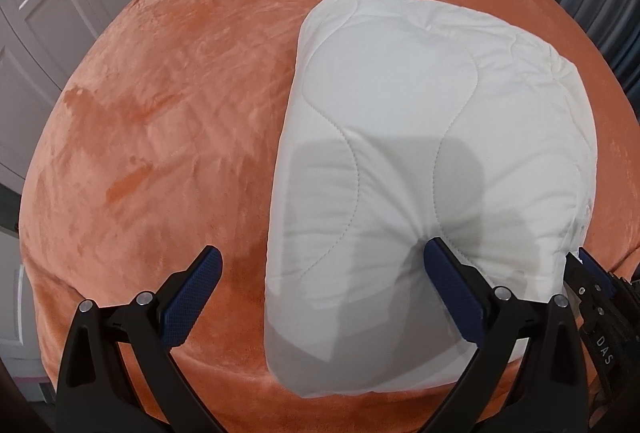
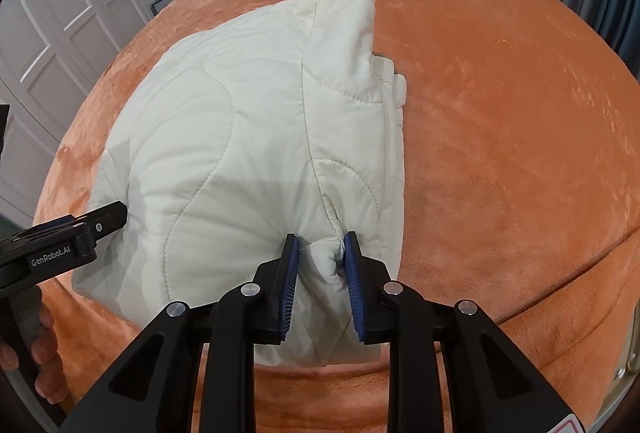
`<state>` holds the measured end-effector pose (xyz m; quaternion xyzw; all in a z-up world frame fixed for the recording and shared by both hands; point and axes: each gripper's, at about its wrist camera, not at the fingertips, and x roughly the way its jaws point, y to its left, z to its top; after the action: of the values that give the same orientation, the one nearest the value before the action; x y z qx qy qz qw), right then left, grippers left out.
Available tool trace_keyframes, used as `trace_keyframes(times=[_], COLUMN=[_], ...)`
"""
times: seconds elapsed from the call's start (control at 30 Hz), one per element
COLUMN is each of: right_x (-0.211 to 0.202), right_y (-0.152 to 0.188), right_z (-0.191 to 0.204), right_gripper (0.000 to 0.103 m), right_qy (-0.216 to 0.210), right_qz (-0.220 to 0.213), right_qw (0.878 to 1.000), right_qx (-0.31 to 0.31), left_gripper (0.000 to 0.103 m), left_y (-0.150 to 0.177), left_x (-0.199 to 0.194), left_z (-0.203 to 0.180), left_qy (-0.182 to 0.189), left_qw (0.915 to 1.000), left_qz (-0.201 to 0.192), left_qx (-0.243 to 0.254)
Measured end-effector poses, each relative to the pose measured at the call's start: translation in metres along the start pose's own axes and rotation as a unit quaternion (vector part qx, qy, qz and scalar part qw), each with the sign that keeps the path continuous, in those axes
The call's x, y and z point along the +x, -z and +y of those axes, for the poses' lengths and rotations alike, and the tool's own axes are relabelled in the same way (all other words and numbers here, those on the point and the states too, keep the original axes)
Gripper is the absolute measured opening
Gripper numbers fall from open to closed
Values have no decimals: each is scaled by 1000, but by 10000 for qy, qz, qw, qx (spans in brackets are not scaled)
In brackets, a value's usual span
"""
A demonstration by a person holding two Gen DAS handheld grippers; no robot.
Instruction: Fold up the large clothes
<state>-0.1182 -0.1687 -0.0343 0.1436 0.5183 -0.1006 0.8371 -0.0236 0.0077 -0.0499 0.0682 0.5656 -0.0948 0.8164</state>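
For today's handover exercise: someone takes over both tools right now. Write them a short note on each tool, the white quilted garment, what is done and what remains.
Right tool: shut on a bunched near edge of the white quilted garment.
Left tool: jaws wide open; one finger presses on the garment's near edge, the other stands over the orange bed cover. Nothing is gripped.
Garment: a thick folded bundle on the cover, near the bed's front edge.
Done: apparently folded into a compact block.
Left: probably release, square the edges, flatten.
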Motion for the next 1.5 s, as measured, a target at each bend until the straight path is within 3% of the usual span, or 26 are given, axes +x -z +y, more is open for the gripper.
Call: trace_keyframes(times=[0.37,0.43,0.47,0.5,0.67,0.77,0.9,1.07,1.13,1.23,1.3,1.37,1.43,1.5], right_x=[-7,-19,-24,-30,-29,-9,19,40,47,57,61,60,53,42], right_y=[6,2,0,-2,-16,-18,-15,-12,-13,-9,-9,-12,-12,-18], right_z=[3,-4,-8,-15,-50,-66,-78,-67,-67,-66,-65,-61,-61,-59], right_gripper=[25,38,54,63,77,82,85,94,98,98,98,94,76,49], right_qy=[-44,-201,-285,-373,-672,-1015,-1747,-1981,-2123,-2258,-2279,-2243,-2259,-2184], right_qz=[-120,-155,-200,-274,-374,-151,182,250,283,289,263,287,254,183], right_qw=[9999,9995,9990,9980,9908,9826,9596,9500,9437,9340,9333,9390,9430,9491], right_qx=[47,195,289,434,1118,1548,2199,2401,2520,2754,2763,2592,2433,2260], left_gripper=[98,98,98,98,98,98,98,98,98,98,98,98,91,82], left_y=[5,3,1,0,-14,-18,-19,-21,-21,-20,-22,-24,-28,-32], left_x=[-5,-12,-17,-19,-11,9,29,48,57,69,70,66,53,34], left_z=[1,9,15,18,39,50,57,58,57,54,52,46,39,29], left_qy=[38,227,306,321,780,1345,1908,2471,2765,2989,2963,2857,2651,2421], left_qw=[10000,9997,9994,9992,9953,9861,9712,9516,9401,9284,9299,9366,9481,9596], left_qz=[-70,-71,-98,-129,7,232,393,555,618,683,682,663,523,310], left_qx=[-27,-110,-158,-193,-566,-948,-1371,-1740,-1894,-2100,-2070,-1919,-1674,-1403])
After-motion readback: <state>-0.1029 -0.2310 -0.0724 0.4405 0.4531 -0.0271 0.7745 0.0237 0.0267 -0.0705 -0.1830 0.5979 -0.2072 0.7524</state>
